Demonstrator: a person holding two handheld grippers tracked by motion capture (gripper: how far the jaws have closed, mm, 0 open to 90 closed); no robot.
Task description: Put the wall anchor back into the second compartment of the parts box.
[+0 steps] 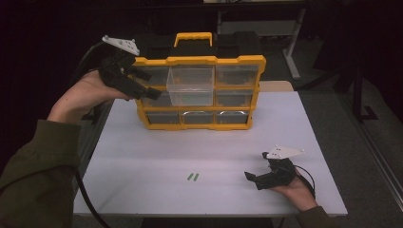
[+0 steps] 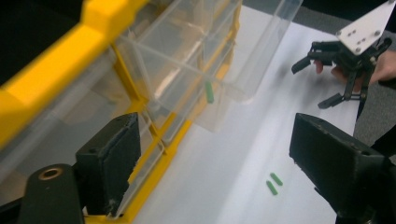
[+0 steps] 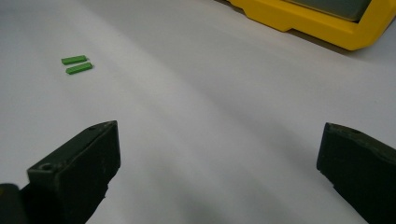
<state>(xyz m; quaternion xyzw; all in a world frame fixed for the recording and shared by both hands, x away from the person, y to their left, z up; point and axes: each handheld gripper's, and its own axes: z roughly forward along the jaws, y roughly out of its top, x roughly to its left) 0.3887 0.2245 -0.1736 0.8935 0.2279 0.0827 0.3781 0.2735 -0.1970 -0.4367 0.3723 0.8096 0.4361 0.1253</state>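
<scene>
**Grippers spread wide, two green pieces lying between them**

Grippers first: we hold our left gripper (image 1: pixel 135 80) raised at the table's far-left corner, against the left end of the yellow organizer (image 1: pixel 199 92). Its jaws stand well apart and hold nothing; in the left gripper view one jaw sits right beside the organizer's yellow frame, though we cannot tell whether it touches.

Moving right, the organizer stands upright near the far edge of the white table (image 1: pixel 142 156), handle on top, with three rows of clear drawers. The top-middle clear drawer (image 1: pixel 191 85) is pulled forward out of its slot. In the left gripper view a small green piece (image 2: pixel 209 92) shows inside that drawer.

Nearer us, close to the middle of the near edge, two small green pieces (image 1: pixel 193 176) lie flat on the bare table, side by side and almost touching, well apart from the organizer.

Further right, near the near-right corner, our right gripper (image 1: pixel 256 178) rests low over the table, pointing left toward the pair. Its jaws are also spread wide, with nothing between them but bare table.
</scene>
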